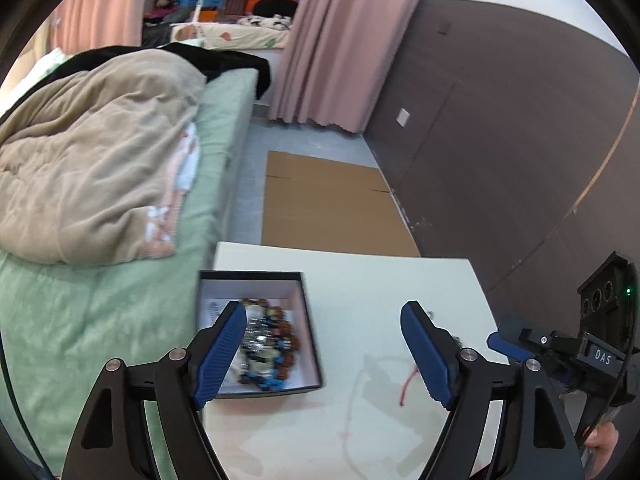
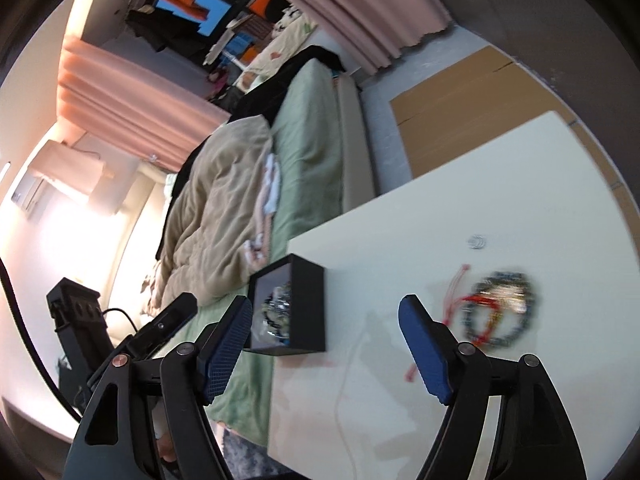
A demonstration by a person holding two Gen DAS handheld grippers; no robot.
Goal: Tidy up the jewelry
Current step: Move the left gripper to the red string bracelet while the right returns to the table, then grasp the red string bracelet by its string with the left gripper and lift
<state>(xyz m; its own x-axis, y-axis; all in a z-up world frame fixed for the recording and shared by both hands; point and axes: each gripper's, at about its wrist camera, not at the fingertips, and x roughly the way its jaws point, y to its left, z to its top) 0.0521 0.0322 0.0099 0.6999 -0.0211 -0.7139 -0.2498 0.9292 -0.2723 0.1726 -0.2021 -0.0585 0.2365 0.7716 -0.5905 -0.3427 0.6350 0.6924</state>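
A black box point(image 1: 308, 320) with a white inside stands at the white table's point(image 1: 380, 280) left edge, holding a heap of beaded jewelry point(image 1: 268, 344). My left gripper point(image 1: 324, 312) hovers open over the table just right of the box, nothing between its fingers. In the right wrist view the box point(image 2: 308, 304) shows its dark side wall. Beaded bracelets with a red cord point(image 2: 496, 312) lie blurred on the table point(image 2: 440, 200), beyond the right finger. A small silver piece point(image 2: 477, 241) lies farther back. My right gripper point(image 2: 326, 304) is open and empty.
A bed with a green sheet point(image 1: 120, 320) and a beige quilt point(image 1: 100, 152) adjoins the table's left side. Flat cardboard point(image 1: 332, 200) lies on the floor beyond the table. A pink curtain point(image 1: 340, 40) and a brown wall point(image 1: 500, 140) stand behind.
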